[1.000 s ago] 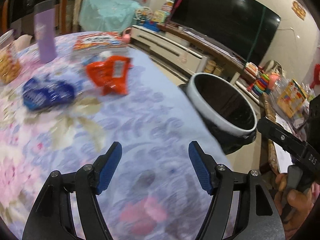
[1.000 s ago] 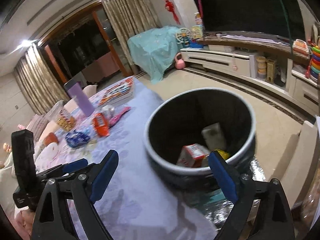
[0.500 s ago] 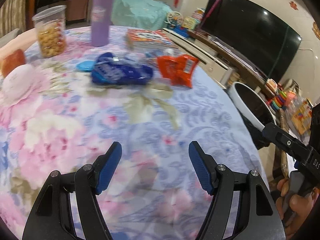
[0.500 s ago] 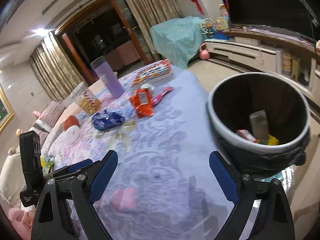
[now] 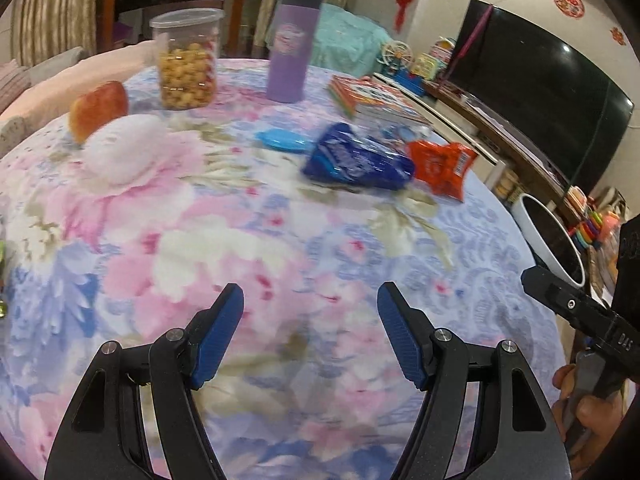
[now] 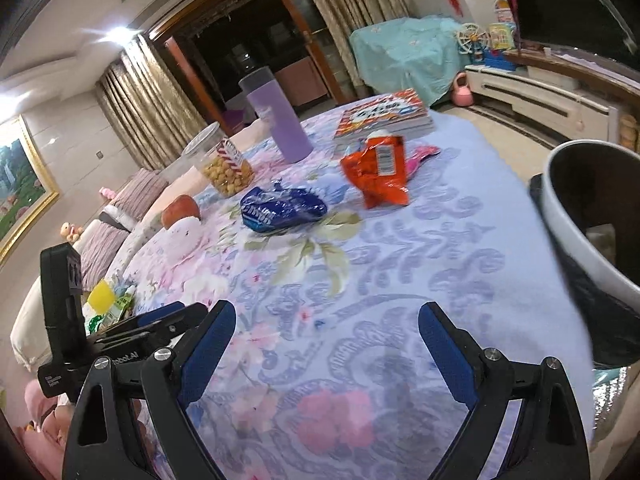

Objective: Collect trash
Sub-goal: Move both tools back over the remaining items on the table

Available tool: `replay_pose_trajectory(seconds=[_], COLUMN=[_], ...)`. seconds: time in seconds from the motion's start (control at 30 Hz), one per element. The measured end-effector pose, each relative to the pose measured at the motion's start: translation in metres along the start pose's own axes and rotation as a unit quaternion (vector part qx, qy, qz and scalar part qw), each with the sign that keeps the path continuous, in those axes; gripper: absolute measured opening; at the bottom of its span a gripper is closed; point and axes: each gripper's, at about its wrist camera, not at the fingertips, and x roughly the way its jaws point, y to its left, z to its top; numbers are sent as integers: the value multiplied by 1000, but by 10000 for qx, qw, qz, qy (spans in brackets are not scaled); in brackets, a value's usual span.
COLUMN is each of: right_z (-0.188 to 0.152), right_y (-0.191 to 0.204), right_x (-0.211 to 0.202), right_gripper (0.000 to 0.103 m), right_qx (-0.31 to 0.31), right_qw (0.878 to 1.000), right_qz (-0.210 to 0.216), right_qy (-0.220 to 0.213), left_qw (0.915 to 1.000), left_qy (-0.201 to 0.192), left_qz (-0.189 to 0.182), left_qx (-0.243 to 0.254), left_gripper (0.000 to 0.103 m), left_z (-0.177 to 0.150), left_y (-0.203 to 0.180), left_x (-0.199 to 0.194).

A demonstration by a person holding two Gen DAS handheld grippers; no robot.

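A crumpled blue wrapper (image 5: 356, 162) (image 6: 282, 208) and an orange-red wrapper (image 5: 442, 168) (image 6: 378, 172) lie on the floral tablecloth (image 5: 240, 240) (image 6: 400, 264), far ahead of both grippers. A pink wrapper (image 6: 420, 156) peeks out beside the orange one. The white-rimmed bin (image 5: 552, 240) (image 6: 580, 216) with a black liner stands off the table's right edge. My left gripper (image 5: 310, 312) hovers open over the cloth, empty. My right gripper (image 6: 326, 326) is open wide and empty too. Each gripper shows at the edge of the other's view.
At the back stand a purple tumbler (image 5: 292, 44) (image 6: 280, 120), a clear snack jar (image 5: 186, 60) (image 6: 222, 160), a stack of books (image 5: 376, 100) (image 6: 384, 116), a blue lid (image 5: 282, 140), a white bun (image 5: 124, 148) and an orange-brown item (image 5: 98, 108). Yellow and green bits (image 6: 108, 300) lie at the left.
Both views have swung away from the bin toward the table's left; the bin has slid to the right edge. The wrappers now lie straight ahead. Neither gripper's jaws have changed.
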Motion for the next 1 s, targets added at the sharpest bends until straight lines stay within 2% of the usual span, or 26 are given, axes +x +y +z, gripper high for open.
replay_pose_trajectory(seconds=[0.37,0.57,1.0], right_z=[9,23,41], right_y=[32,52,65], right_x=[44,68,115], right_gripper=[94,94,94], right_qx=[-181,-506,-696], right_qw=[9993,9978,9958], right_qz=[174,198,162], right_qy=[285,386,566], left_qw=[9989,9972,9918], left_qy=[-33,26,-47], left_qz=[385,595,887], left_qx=[-279,-452,-914], left_gripper=[72,74,75], left_z=[7,16,51], left_y=[48,77,133], left_x=[4,13,30])
